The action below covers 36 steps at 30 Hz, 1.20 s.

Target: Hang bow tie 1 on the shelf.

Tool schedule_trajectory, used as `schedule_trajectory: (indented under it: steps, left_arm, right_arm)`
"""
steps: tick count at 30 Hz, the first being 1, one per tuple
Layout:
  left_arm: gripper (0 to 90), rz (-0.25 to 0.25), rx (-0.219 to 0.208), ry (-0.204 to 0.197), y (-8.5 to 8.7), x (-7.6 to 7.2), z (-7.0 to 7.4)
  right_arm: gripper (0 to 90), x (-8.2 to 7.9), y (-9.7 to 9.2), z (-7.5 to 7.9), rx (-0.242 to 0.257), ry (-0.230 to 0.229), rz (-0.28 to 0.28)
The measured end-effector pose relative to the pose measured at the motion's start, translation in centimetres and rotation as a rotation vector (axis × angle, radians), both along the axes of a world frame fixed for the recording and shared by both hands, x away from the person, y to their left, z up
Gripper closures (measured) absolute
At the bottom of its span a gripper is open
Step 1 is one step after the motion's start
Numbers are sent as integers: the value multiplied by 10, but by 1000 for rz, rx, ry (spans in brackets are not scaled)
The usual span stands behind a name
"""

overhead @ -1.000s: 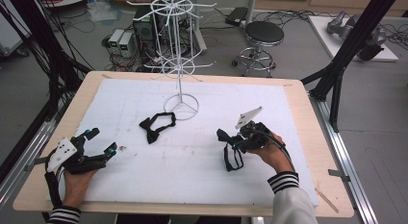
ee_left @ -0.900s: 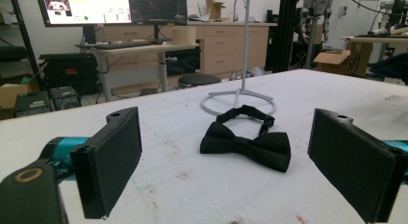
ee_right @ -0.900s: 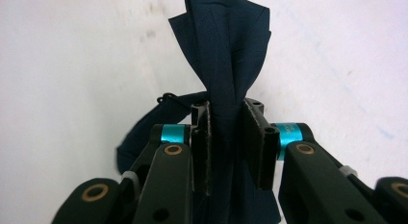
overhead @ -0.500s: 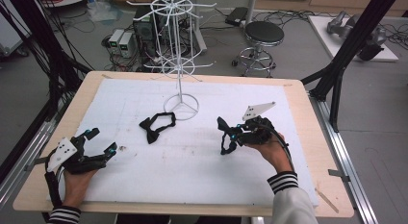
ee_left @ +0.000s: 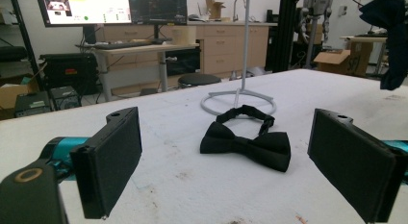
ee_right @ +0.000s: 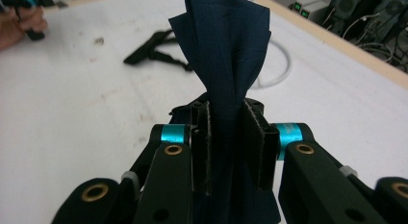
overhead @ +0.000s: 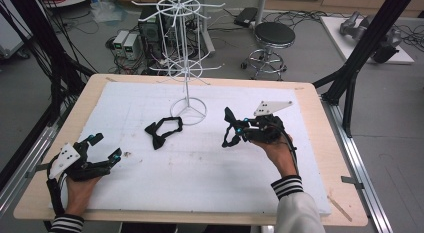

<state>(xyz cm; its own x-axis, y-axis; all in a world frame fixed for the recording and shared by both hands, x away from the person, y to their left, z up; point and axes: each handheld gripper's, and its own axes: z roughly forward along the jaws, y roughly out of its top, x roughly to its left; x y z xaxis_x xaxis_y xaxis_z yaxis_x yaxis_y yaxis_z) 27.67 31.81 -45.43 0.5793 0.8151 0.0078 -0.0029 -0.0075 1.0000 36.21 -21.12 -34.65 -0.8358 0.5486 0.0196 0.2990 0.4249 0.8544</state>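
- My right gripper (ee_right: 226, 147) is clamped on a dark blue bow tie (ee_right: 226, 56); in the right gripper view the folded cloth stands up from between the two pads, which press on it from both sides.
- In the high view the right gripper (overhead: 239, 129) is held above the white foam sheet (overhead: 200, 178), to the right of the wire stand (overhead: 187, 68), with the blue tie's strap hanging in a loop below it.
- My left gripper (ee_left: 226, 171) stands wide apart with nothing between its pads; the left gripper view looks straight across the tabletop (overhead: 320, 108) at the stand's ring base (ee_left: 238, 101).
- In the high view the left gripper (overhead: 105, 148) rests low at the near left corner of the foam sheet, well apart from the stand.
- A second bow tie, black (overhead: 162, 133), lies flat on the foam sheet just beside the stand's ring base (overhead: 188, 112), on its near left side; its strap curls back toward the ring.
- In the left gripper view that black tie (ee_left: 248, 144) lies between my open gripper and the ring base, apart from both pads.
- The wire stand rises from the far middle of the foam sheet, its hooks bare.
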Motion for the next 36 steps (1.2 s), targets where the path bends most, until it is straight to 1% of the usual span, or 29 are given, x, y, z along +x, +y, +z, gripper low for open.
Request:
schedule_trajectory:
  steps: [4, 5, 8, 11, 13, 14, 17, 18, 23, 26, 27, 30, 31, 35, 36]
  left_arm:
    - [121, 0, -2, 0, 0, 0, 0]
    - [121, 0, -2, 0, 0, 0, 0]
    - [121, 1, -5, 0, 0, 0, 0]
    - [121, 1, -3, 0, 0, 0, 0]
    - [121, 1, -8, 0, 0, 0, 0]
    - [121, 1, -6, 0, 0, 0, 0]
    - [121, 2, -9, 1, 0, 0, 0]
    - [121, 2, -9, 1, 0, 0, 0]
    - [121, 0, -7, 1, 0, 0, 0]
    - [121, 0, -7, 1, 0, 0, 0]
    - [121, 1, -8, 1, 0, 0, 0]
    - [121, 0, -9, 1, 0, 0, 0]
    - [121, 0, -8, 2, 0, 0, 0]
    - [121, 0, -12, 1, 0, 0, 0]
    - [121, 0, -12, 1, 0, 0, 0]
  right_arm:
    - [751, 1, 3, 5, 31, -13, -9]
    - [750, 2, 4, 6, 33, -27, -10]
    - [751, 3, 6, 9, 45, -36, -10]
    - [751, 4, 10, 15, 65, -56, -18]
    - [751, 4, 11, 17, 68, -60, -21]
    - [751, 5, 13, 20, 79, -73, -19]
    - [751, 7, 15, 24, 86, -77, -22]
    - [751, 8, 17, 27, 94, -86, -23]
    - [751, 11, 21, 32, 121, -97, -28]
    - [750, 13, 23, 33, 122, -103, -33]
    - [751, 14, 24, 34, 136, -104, -35]
    - [751, 15, 25, 36, 132, -115, -44]
    - [751, 16, 25, 37, 140, -114, -51]
    - [750, 21, 29, 45, 158, -133, -56]
    - [750, 22, 31, 46, 162, -132, -57]
